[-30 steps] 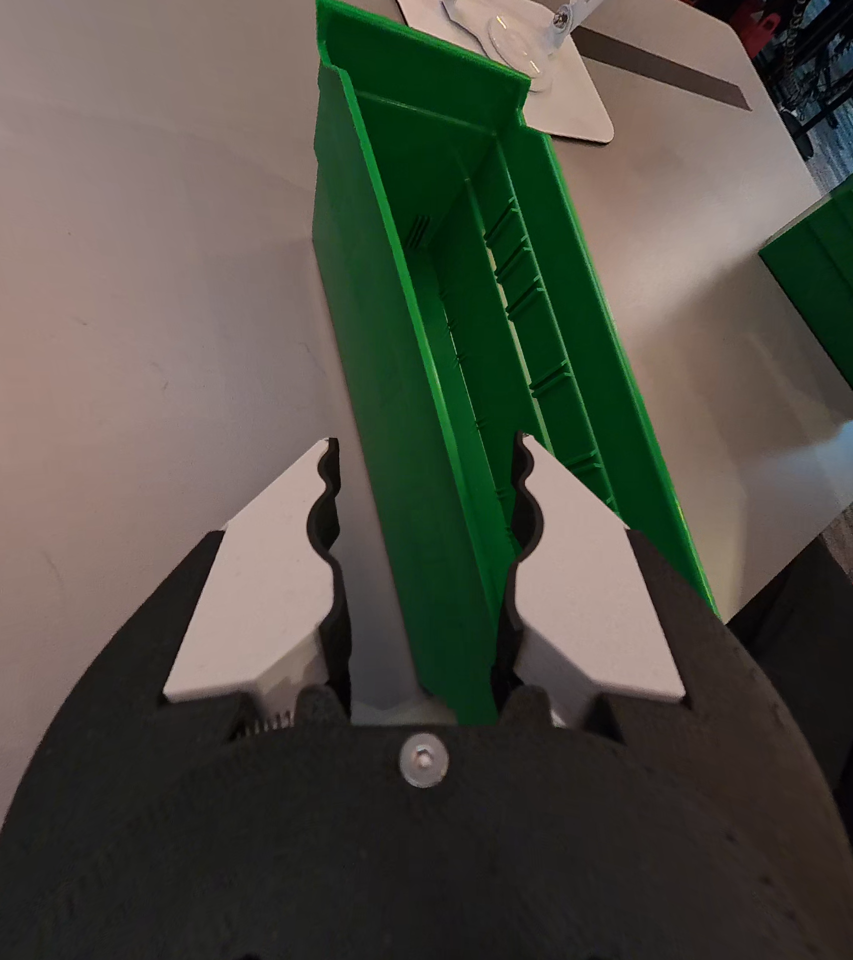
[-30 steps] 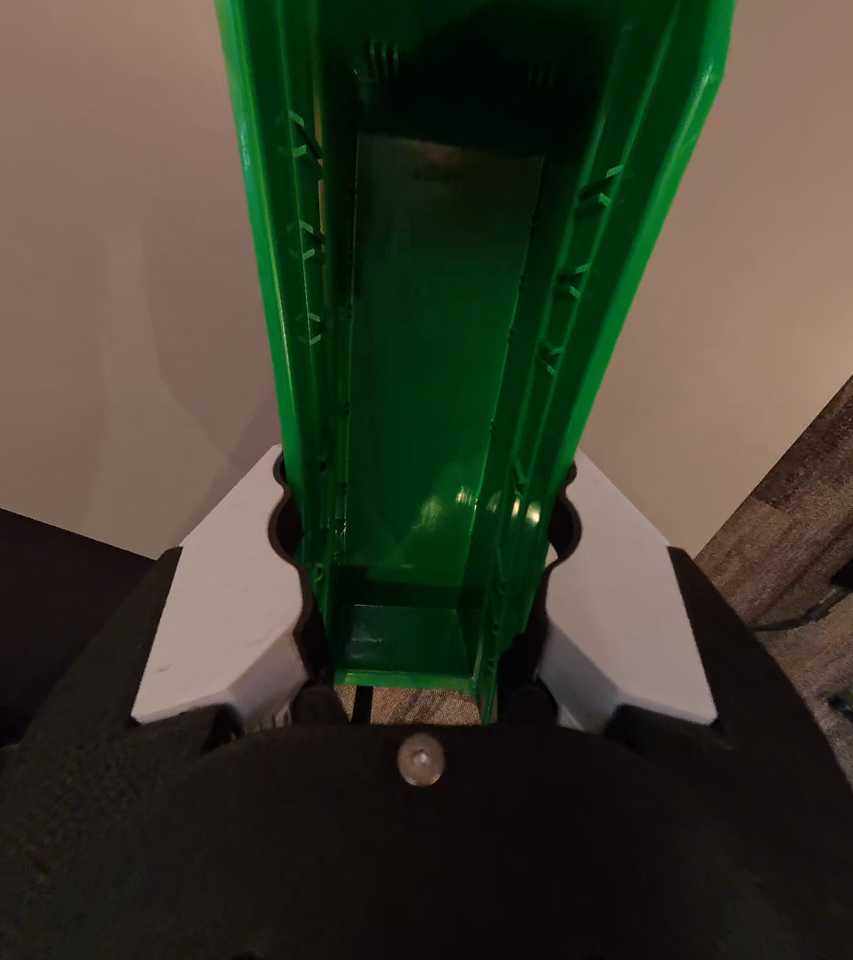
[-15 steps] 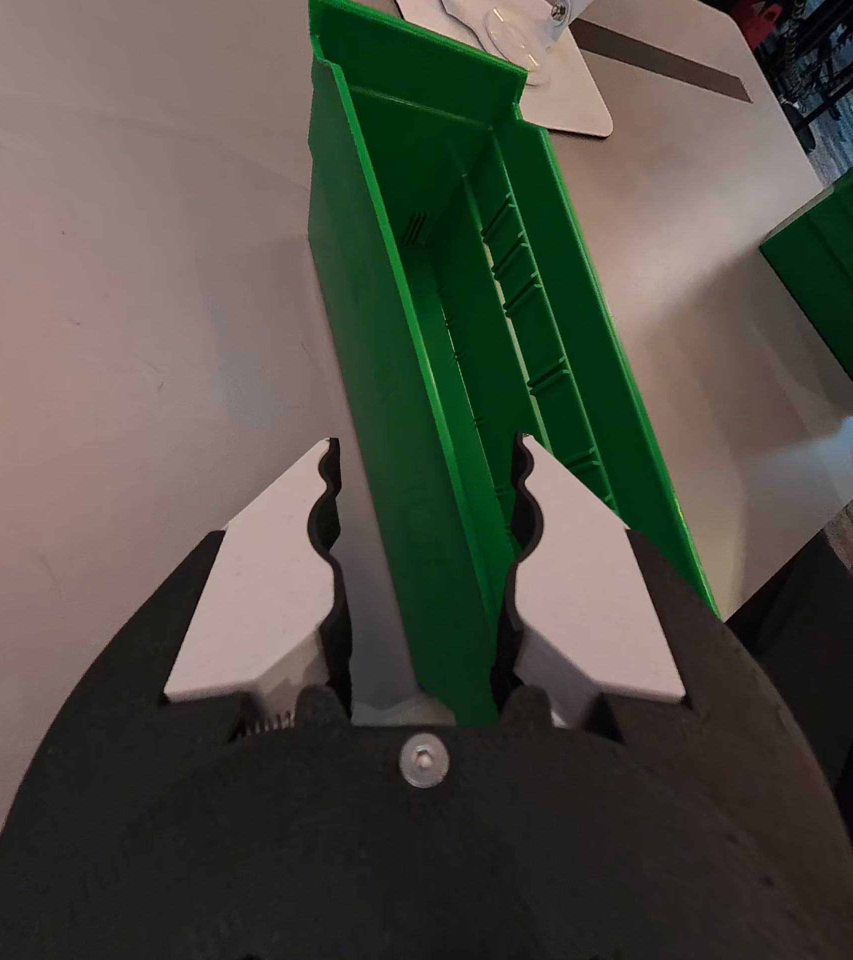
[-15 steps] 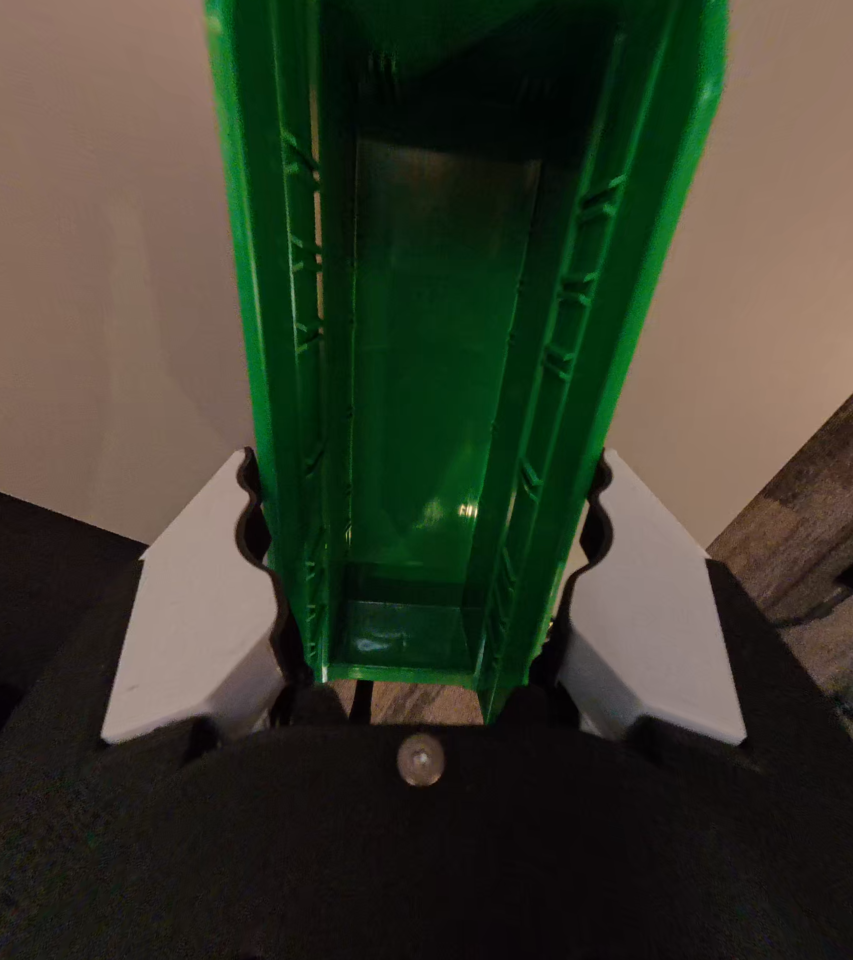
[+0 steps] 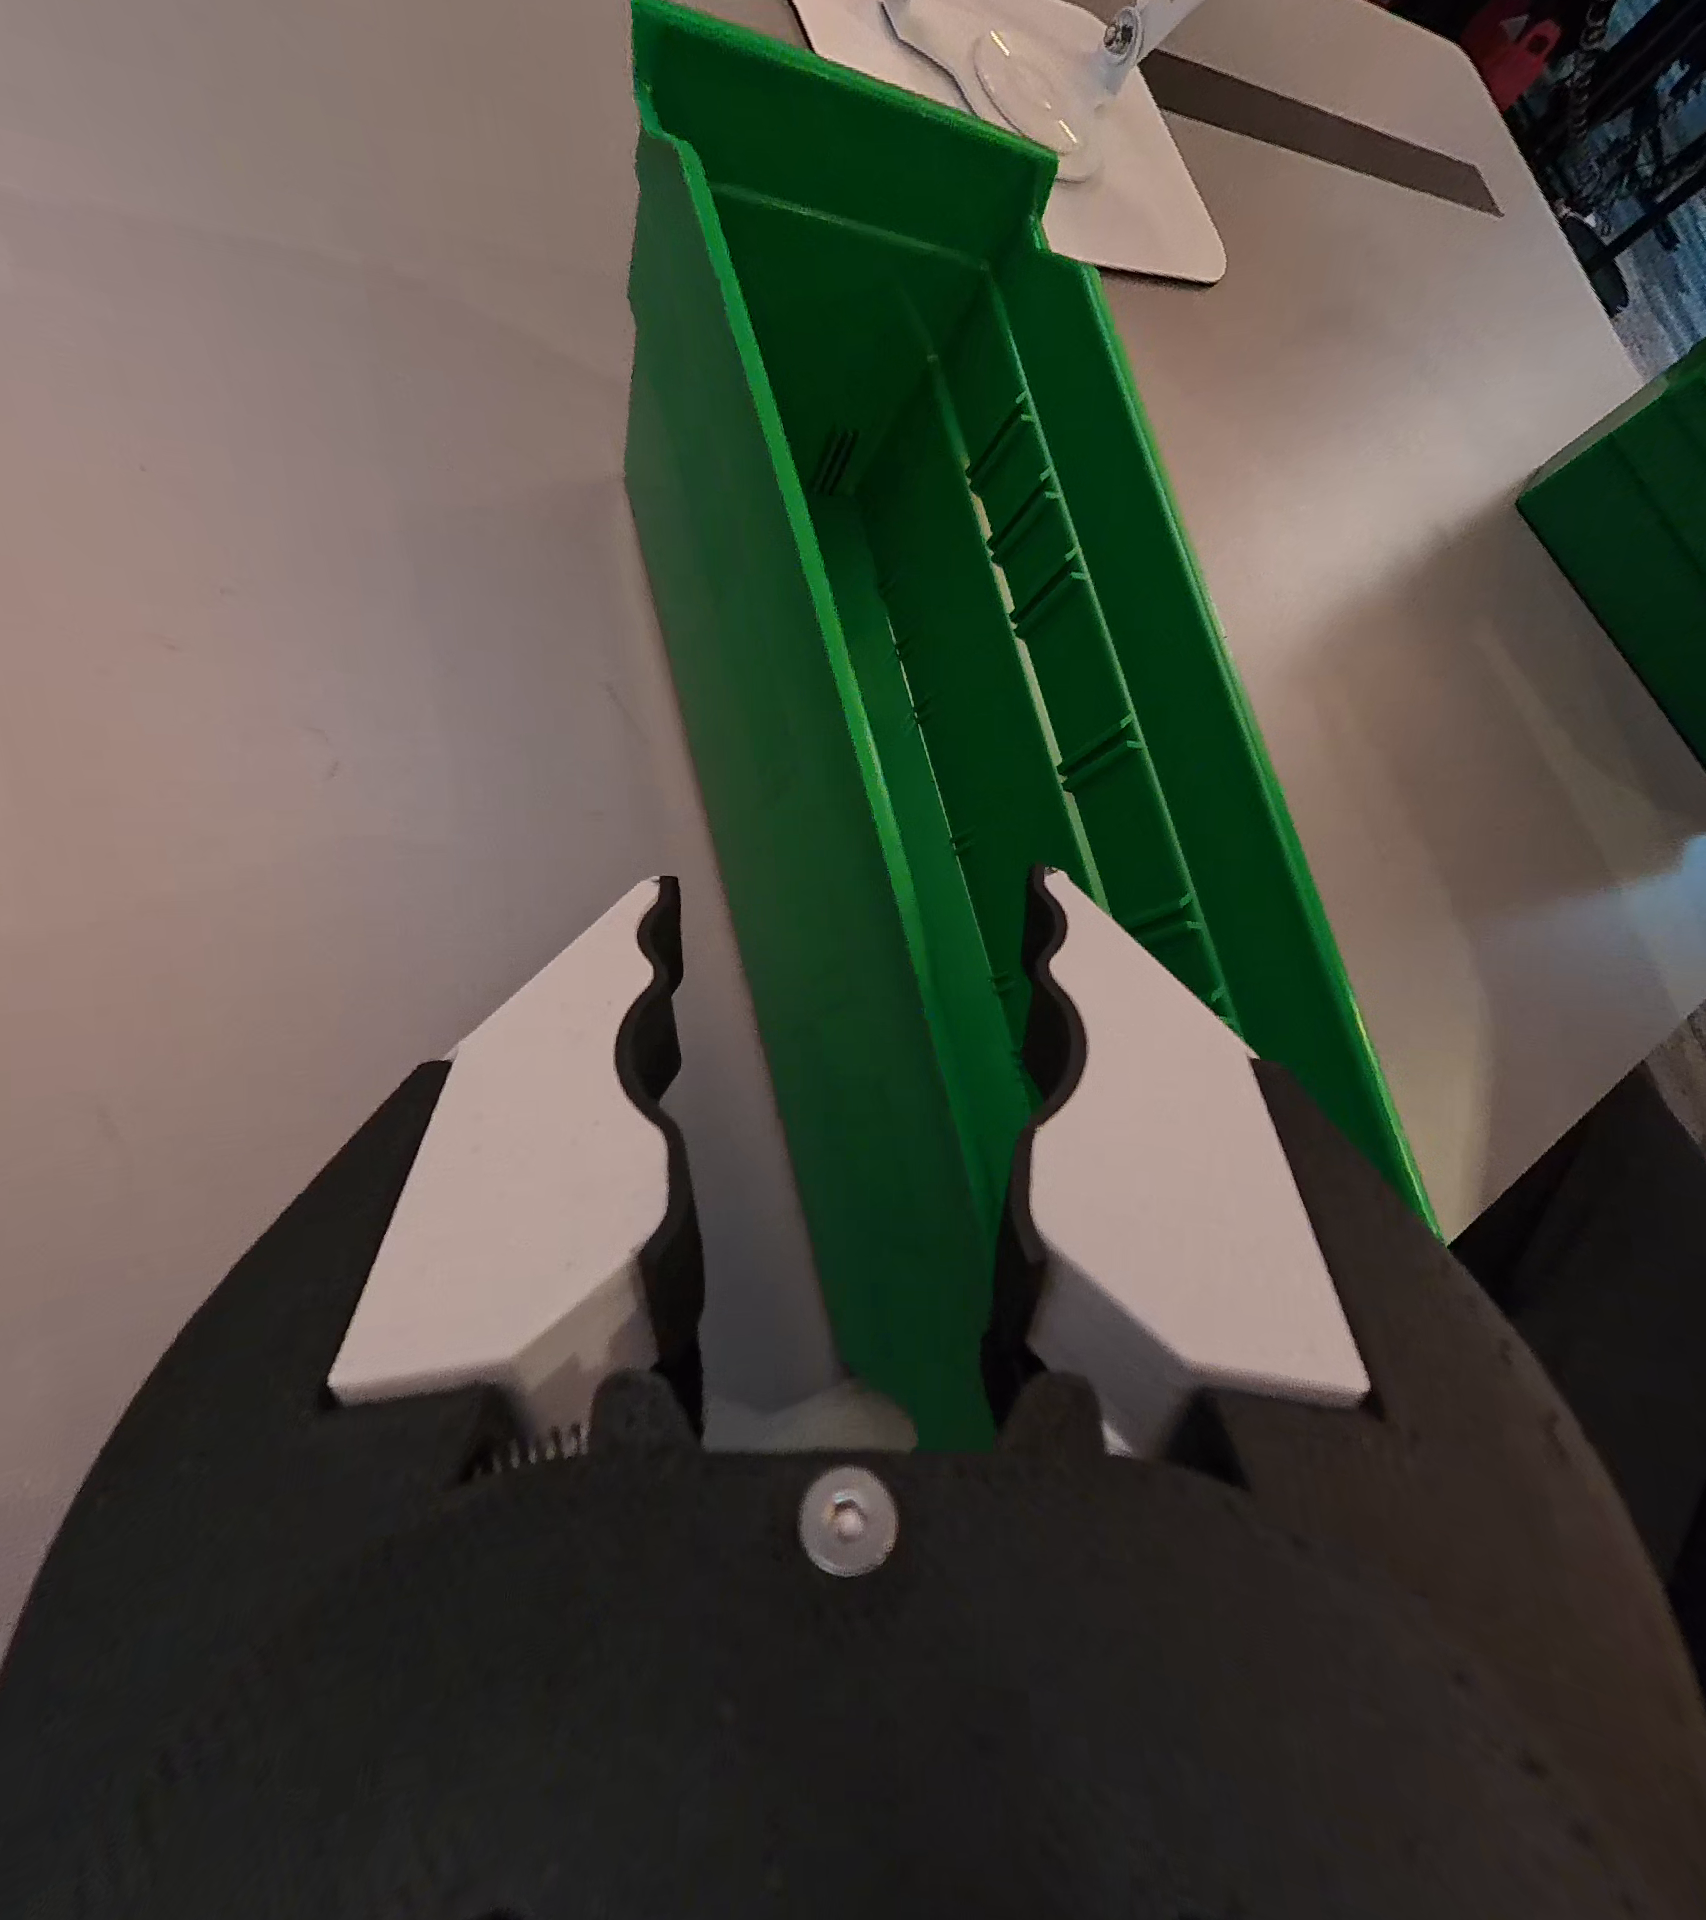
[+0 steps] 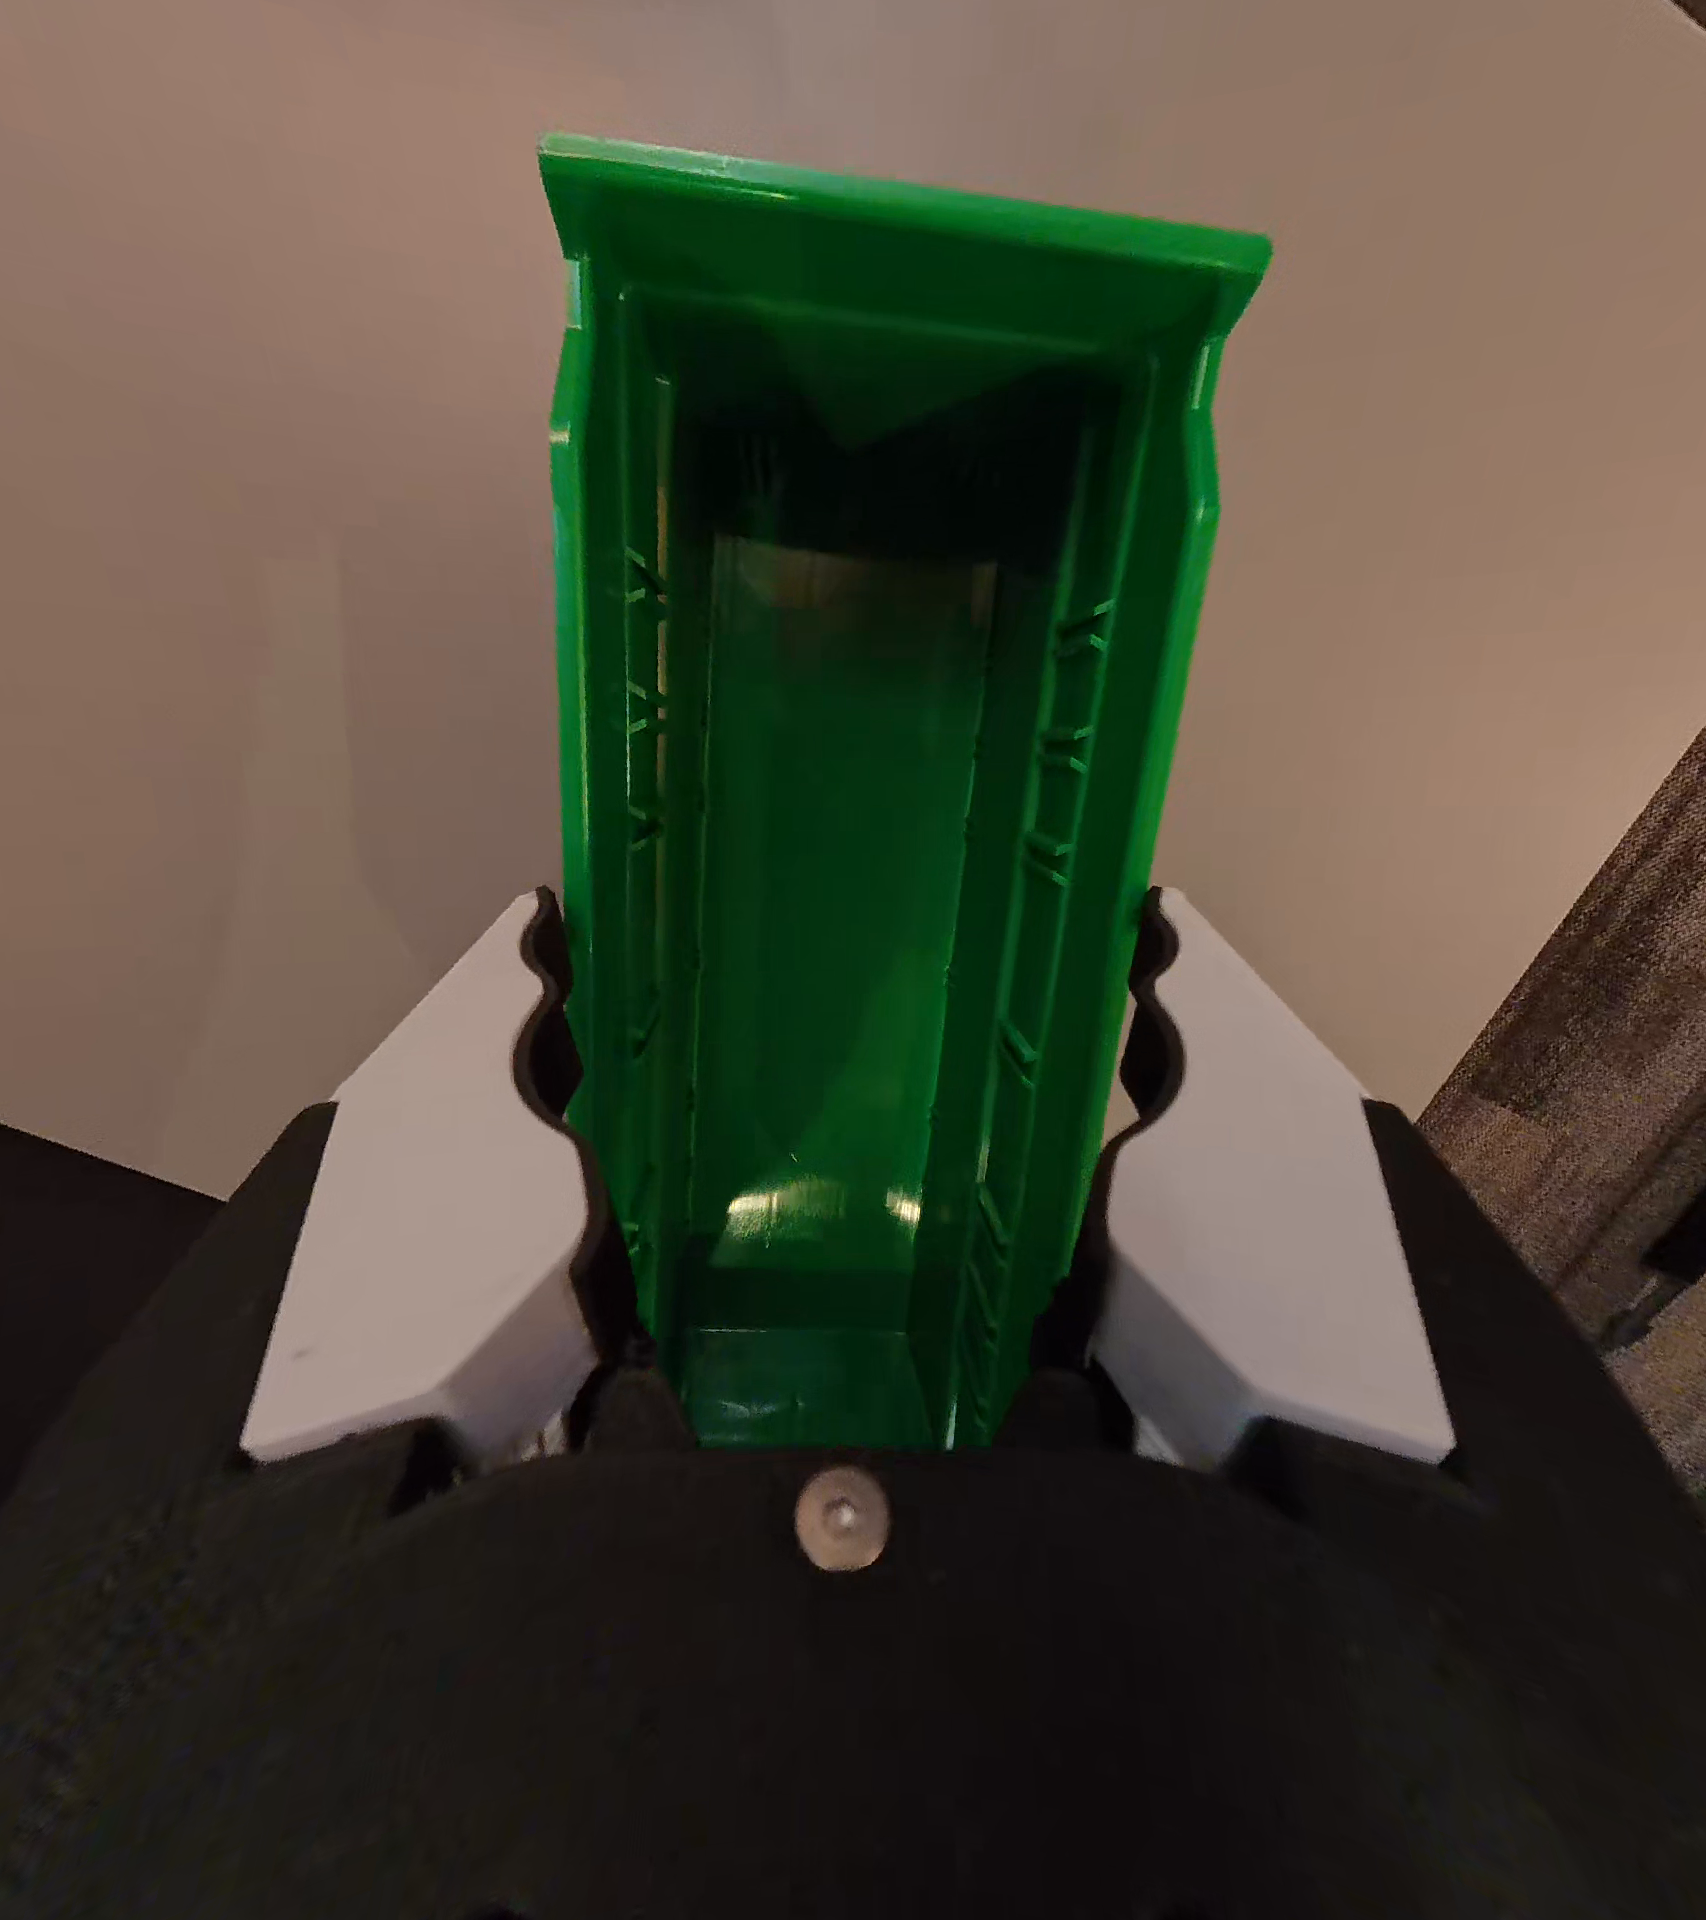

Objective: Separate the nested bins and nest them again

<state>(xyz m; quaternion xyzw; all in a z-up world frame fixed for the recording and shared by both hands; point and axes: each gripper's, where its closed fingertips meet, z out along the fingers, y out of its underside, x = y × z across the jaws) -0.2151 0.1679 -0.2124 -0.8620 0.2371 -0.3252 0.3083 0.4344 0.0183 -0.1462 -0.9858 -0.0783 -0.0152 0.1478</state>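
In the left wrist view a long green bin [image 5: 932, 416] lies on the grey table [image 5: 205, 520], open side up. My left gripper [image 5: 854, 883] is open and straddles the bin's left wall. The right pad [image 5: 1046, 1018] is inside the bin close to the wall. The left pad [image 5: 651, 1018] stands clear of it with table showing between. A second green bin [image 5: 1701, 582] shows at the right edge. In the right wrist view my right gripper [image 6: 849, 904] is shut on that green bin [image 6: 849, 727], one pad on each long side near its close end.
A white flat base plate [image 5: 1119, 187] and a dark strip [image 5: 1348, 145] lie on the table beyond the first bin. The table edge and grey carpet floor [image 6: 1607, 1039] are to the right of the right gripper.
The right jaws opened wider around the bin, then came together on it again. The bin now shows its whole length, far end lower in view. The left gripper and its bin have not moved.
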